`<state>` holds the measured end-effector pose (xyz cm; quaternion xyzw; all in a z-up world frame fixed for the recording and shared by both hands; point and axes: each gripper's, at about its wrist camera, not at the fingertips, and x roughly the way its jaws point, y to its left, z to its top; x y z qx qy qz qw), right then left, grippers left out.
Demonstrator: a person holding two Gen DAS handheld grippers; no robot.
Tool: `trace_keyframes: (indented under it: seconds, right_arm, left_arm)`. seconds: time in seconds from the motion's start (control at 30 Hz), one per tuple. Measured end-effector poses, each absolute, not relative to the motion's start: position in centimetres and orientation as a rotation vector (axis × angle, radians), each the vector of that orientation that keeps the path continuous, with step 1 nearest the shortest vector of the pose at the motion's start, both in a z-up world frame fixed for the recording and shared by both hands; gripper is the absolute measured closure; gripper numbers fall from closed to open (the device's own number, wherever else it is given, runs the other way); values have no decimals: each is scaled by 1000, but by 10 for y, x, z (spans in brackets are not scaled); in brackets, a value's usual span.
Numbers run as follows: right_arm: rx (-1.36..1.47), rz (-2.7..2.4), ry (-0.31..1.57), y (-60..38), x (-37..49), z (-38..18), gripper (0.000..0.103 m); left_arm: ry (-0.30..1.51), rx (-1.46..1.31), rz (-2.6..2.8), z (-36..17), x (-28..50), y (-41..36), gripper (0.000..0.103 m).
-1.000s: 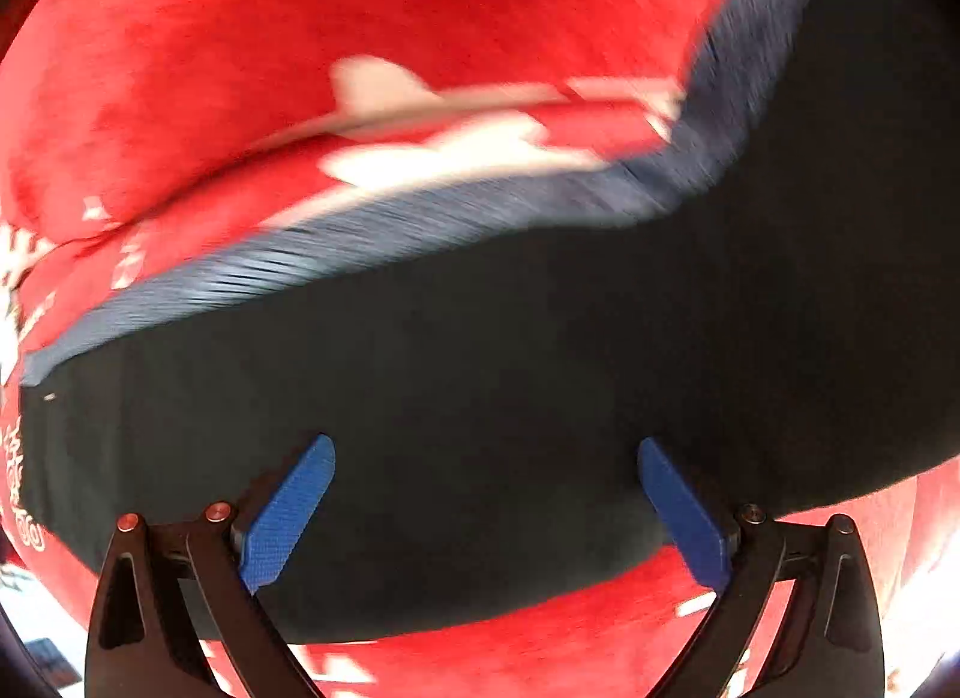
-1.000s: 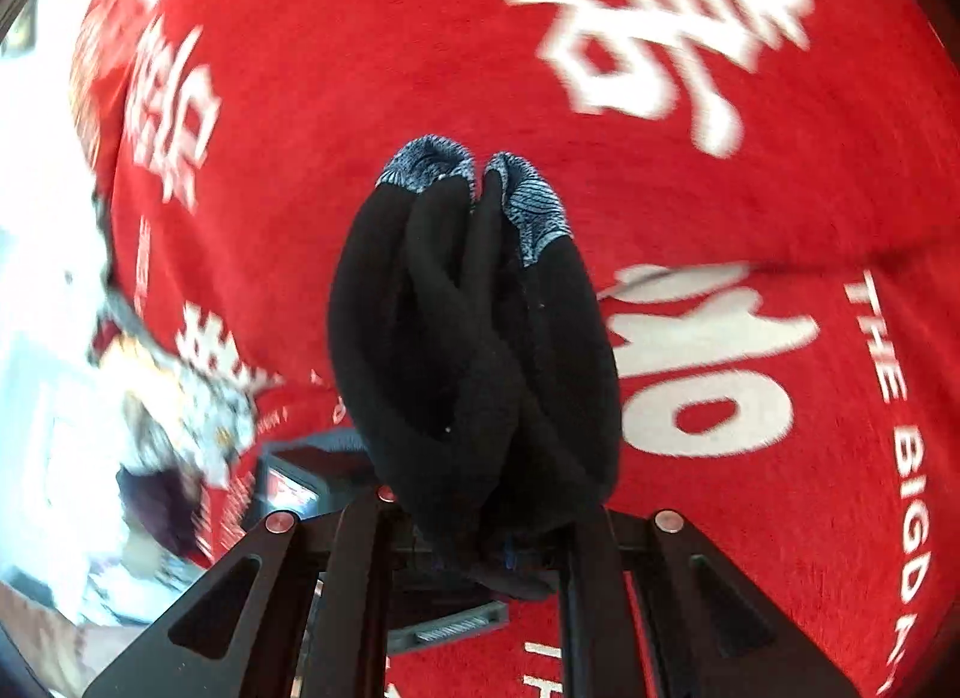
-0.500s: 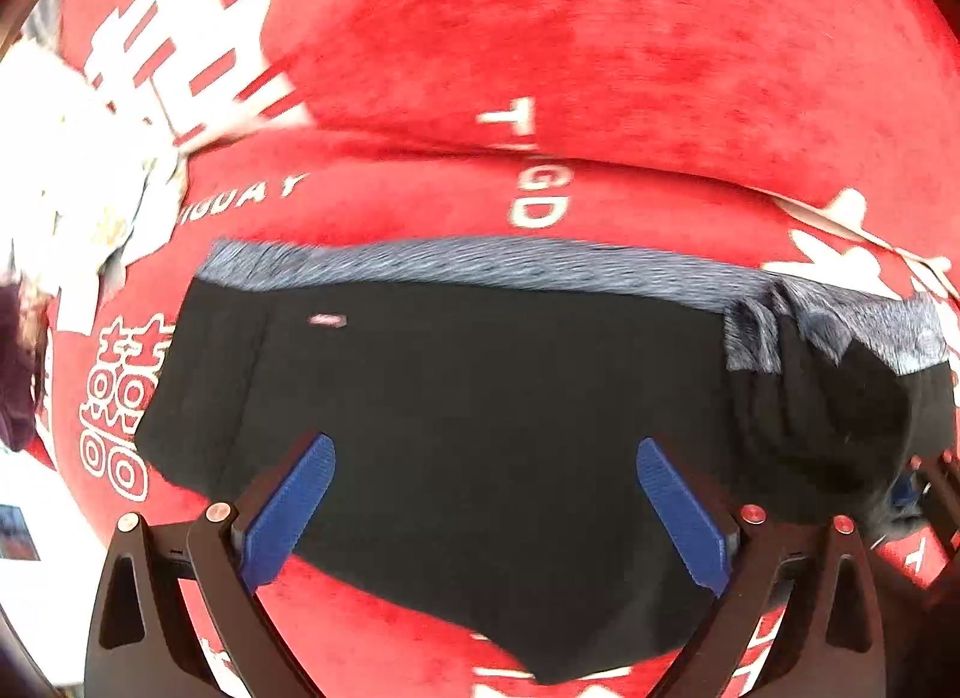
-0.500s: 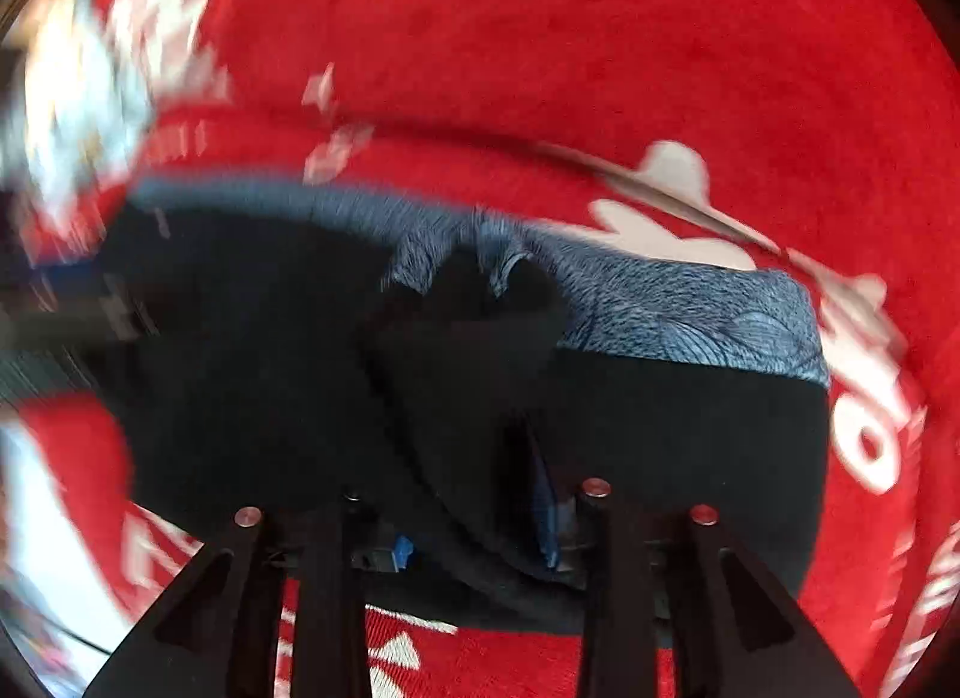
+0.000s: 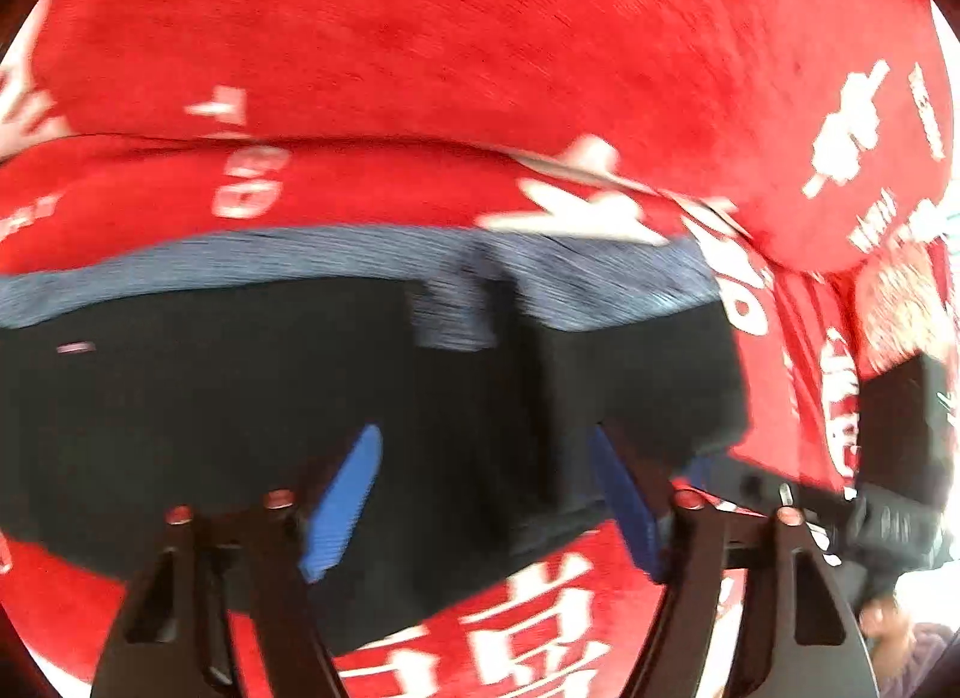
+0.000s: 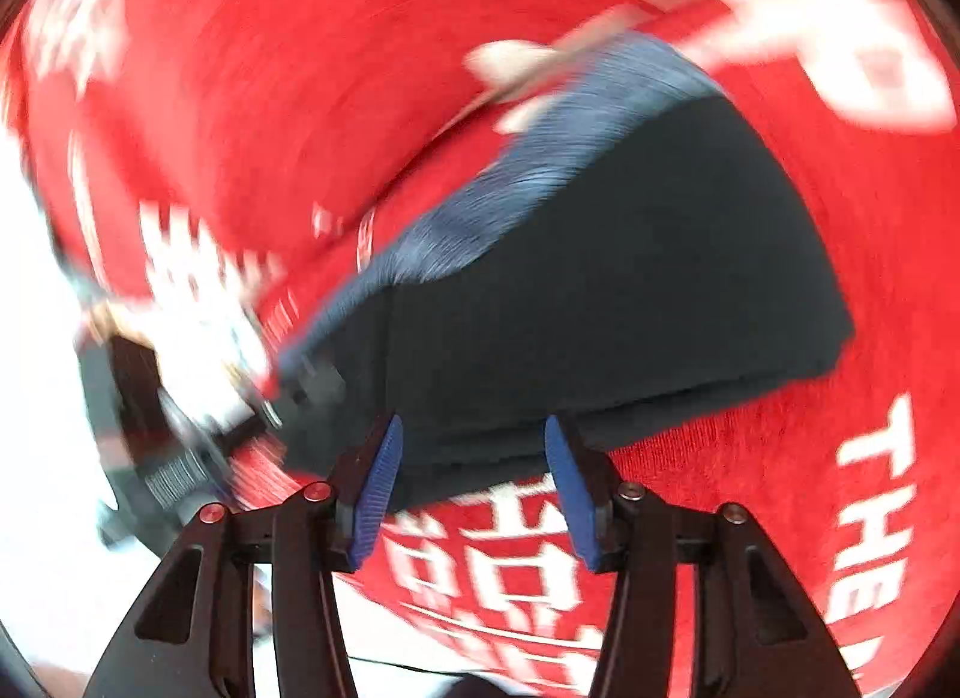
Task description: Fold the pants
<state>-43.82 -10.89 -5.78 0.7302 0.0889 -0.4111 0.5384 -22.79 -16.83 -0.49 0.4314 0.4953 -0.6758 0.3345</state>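
Black pants (image 5: 252, 428) with a grey-blue patterned waistband (image 5: 336, 260) lie flat on a red cloth (image 5: 480, 38) printed with white characters, one side already doubled over near the waistband. The left tool (image 5: 486, 494) hangs above the dark fabric with its blue pads spread apart, gripping nothing; the right tool (image 6: 468, 476), likewise spread and empty, sits just at the garment's near edge (image 6: 600, 416). The cloth looks soft, light and limp — likely to sag and slide unless pinched through all layers, best at a corner or at the firmer waistband. Whether a desk lies under the red cloth cannot be told; the surroundings are blurred, bright at the margins.
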Motion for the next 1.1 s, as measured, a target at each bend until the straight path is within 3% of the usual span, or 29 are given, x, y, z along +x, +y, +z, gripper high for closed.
trace_keyframes:
  seconds: [0.07,0.1,0.2,0.23,0.27,0.3,0.5,0.53,0.57,0.6,0.7,0.77,0.8,0.97,1.1]
  right_arm:
    - [1833,-984,129,-105,-452,-75,48]
    - [1878,-988,100,-102,-456,-84,48]
    - [1916,-997,24,-101,-460,-95,49]
    - [1928,-1005,6,-101,-462,-100,55]
    - [1945,-1014,-21,-101,-465,-105,81]
    - [1965,-1024,-39,-102,-466,-109,98]
    - [1889,-977,5,-109,-456,-81,98]
    - [1894,-970,23,-108,-451,-81,99]
    - [1913,-971,62,-108,-445,-90,98]
    - [1936,-993,106,-107,-440,-102,98]
    - [1980,-975,4,-104,-443,-116,93]
    - [1965,-916,-27,-99,-440,-110,57]
    - [1949,-882,-25,-96,-437,-104,52]
    - [2006,-865,-18,-89,-426,-111,52]
    - [2052,-878,-121,-87,-423,-126,51]
  left_arm:
    - [1317,1171,-1789,-15,-253,-163,31]
    - [1339,1189,-1795,-22,-261,-162,40]
    - [1369,1229,-1786,-34,-276,-157,53]
    - [1356,1238,-1779,-37,-280,-155,58]
    - [1346,1253,-1773,-38,-282,-155,72]
    - [1351,1255,-1772,-38,-282,-156,73]
    - [1234,1210,-1772,-7,-266,-148,70]
    - [1189,1223,-1724,-9,-259,-146,64]
    - [1173,1235,-1680,-14,-252,-145,39]
    - [1179,1236,-1642,-19,-245,-144,28]
    - [1226,1219,-1608,-23,-230,-143,28]
    - [1217,1212,-1601,-24,-222,-141,28]
    - [1214,1214,-1589,-26,-219,-140,28]
    - [1248,1199,-1547,-24,-207,-133,28]
    - [1231,1190,-1554,-19,-198,-128,28]
